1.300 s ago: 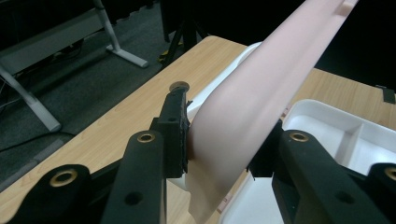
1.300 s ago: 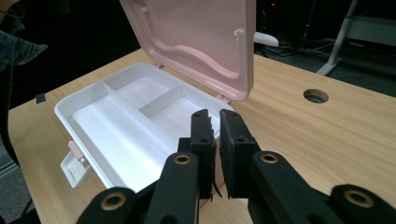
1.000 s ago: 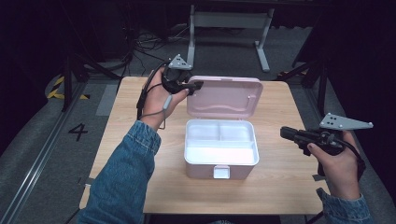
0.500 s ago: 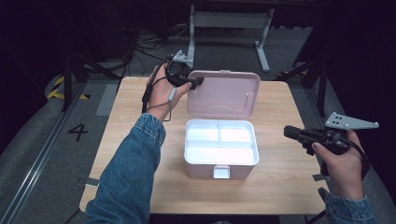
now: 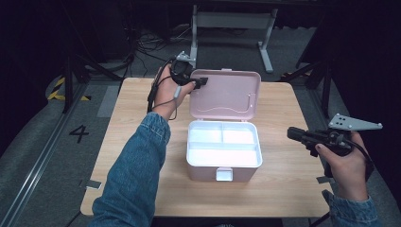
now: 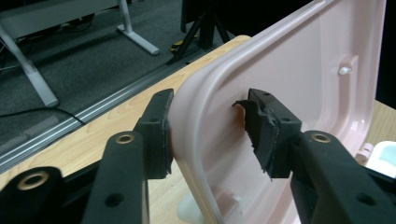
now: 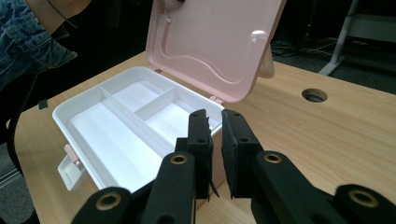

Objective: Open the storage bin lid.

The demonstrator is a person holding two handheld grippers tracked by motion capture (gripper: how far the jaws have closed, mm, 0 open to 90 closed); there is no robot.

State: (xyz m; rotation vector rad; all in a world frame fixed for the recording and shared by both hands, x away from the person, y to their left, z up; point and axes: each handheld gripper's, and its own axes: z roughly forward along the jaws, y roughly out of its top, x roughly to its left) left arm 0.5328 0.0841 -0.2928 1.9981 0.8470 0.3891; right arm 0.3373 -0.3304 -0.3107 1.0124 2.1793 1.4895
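Our left gripper (image 5: 201, 81) straddles the upper left corner of the pink lid (image 5: 226, 94). In the left gripper view one pad (image 6: 156, 133) lies against the lid's outer face while the other pad (image 6: 264, 133) stands clear of the inner face, so the grip is loose; the jaws have just been opening with the lid's edge between them. From the high view this gripper sits at about eleven o'clock on the table (image 5: 132, 123), the lid standing raised behind the box (image 5: 223, 150). The box rests near the table's middle, its white divided tray (image 7: 121, 121) bare. Our right gripper (image 5: 295, 134) hovers at about four o'clock, apart from the box, its jaws nearly together with a narrow gap and nothing between them. A round hole (image 7: 314, 95) shows in the tabletop beyond the lid.
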